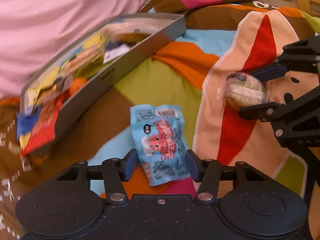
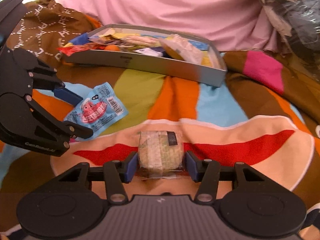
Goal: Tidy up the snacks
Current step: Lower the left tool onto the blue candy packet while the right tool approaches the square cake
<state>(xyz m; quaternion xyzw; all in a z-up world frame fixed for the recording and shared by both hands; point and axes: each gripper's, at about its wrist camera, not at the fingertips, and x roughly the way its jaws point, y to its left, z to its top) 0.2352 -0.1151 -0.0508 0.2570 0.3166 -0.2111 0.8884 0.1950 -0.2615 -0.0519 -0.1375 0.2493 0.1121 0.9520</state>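
Observation:
A light-blue snack packet [image 1: 162,140] with a red cartoon print lies flat on the patchwork blanket. My left gripper [image 1: 162,166] stands open, one finger on each side of the packet's near end; the right wrist view shows the same left gripper [image 2: 85,117] and packet [image 2: 96,108]. A round cake in clear wrap [image 2: 161,152] sits between the pads of my right gripper [image 2: 161,166], which is shut on it over the peach and red patch. The left wrist view shows this right gripper [image 1: 248,93] and the cake [image 1: 245,92] at the right.
A shallow grey metal tray [image 2: 160,68] holding several snack packets lies beyond both grippers; a red packet [image 1: 42,132] hangs over its near corner. Pink fabric [image 2: 170,6] rises behind it. A dark plastic bag [image 2: 296,14] is at the far right.

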